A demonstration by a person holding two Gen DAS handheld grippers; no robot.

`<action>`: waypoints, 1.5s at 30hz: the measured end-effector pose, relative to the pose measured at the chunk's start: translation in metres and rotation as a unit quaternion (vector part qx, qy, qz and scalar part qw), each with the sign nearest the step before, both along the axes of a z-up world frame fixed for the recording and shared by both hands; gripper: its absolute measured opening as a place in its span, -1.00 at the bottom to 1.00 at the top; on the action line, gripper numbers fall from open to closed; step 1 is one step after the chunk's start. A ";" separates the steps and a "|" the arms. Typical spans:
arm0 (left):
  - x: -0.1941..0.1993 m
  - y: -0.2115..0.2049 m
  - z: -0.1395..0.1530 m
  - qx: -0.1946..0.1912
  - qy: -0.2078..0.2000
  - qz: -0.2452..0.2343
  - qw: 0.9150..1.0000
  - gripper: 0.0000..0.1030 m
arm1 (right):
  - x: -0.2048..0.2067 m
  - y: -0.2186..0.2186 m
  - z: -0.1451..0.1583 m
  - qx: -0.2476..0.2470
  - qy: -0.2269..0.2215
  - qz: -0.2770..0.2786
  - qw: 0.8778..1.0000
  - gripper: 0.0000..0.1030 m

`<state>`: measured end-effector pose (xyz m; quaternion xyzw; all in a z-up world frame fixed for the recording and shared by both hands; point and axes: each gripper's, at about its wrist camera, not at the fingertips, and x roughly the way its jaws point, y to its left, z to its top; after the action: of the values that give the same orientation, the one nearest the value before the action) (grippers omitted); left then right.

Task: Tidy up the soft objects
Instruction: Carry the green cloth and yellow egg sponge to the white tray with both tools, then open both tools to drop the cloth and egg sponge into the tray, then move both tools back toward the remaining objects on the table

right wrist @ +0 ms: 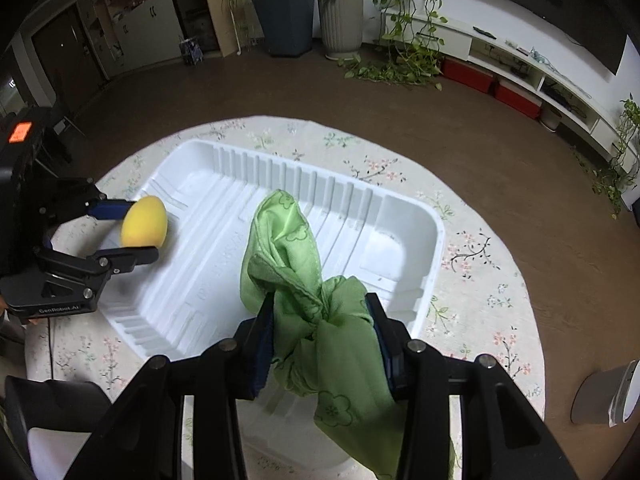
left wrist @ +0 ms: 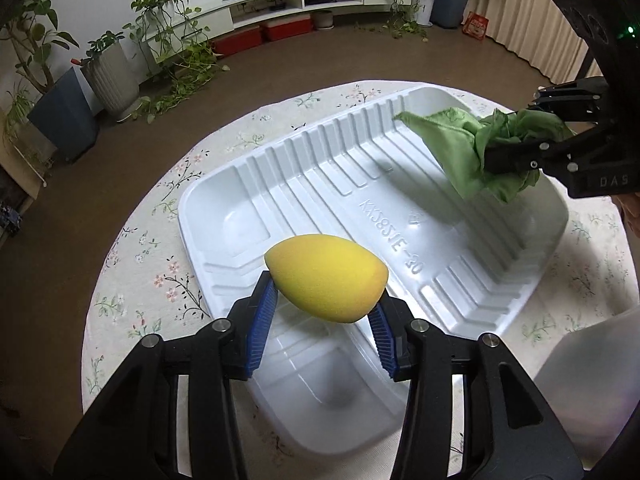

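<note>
My left gripper [left wrist: 324, 296] is shut on a yellow egg-shaped sponge [left wrist: 326, 276], its blue pads pinching the two sides. The sponge hangs over the near left end of a white ribbed plastic tray [left wrist: 240, 184]. My right gripper [right wrist: 320, 304] is shut on a bunched green cloth [right wrist: 288, 240], whose loose ends droop over the tray [right wrist: 380, 232]. In the left wrist view the right gripper [left wrist: 516, 132] and cloth [left wrist: 452, 140] sit over the tray's far right end. In the right wrist view the left gripper [right wrist: 144, 229] and sponge [right wrist: 144, 222] are at the tray's left end.
The tray lies on a round table with a flowered tablecloth [left wrist: 168, 280]. A pale grey object [left wrist: 592, 380] stands by the table's right edge. Brown floor surrounds the table, with potted plants [left wrist: 108, 76] and a low white shelf unit [left wrist: 304, 4] by the walls.
</note>
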<state>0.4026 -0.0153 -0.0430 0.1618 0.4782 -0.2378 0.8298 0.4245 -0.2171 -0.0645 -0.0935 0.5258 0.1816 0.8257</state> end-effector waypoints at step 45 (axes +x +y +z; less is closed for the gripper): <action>-0.184 0.132 0.080 -0.159 -0.106 0.161 0.968 1.00 | -0.191 -0.083 0.091 0.146 -0.137 -0.109 0.974 1.00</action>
<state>0.2183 0.1167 0.0368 -0.0272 0.3630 -0.1560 0.9182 0.2339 -0.3000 0.0265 0.0621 0.3824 0.1505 0.9095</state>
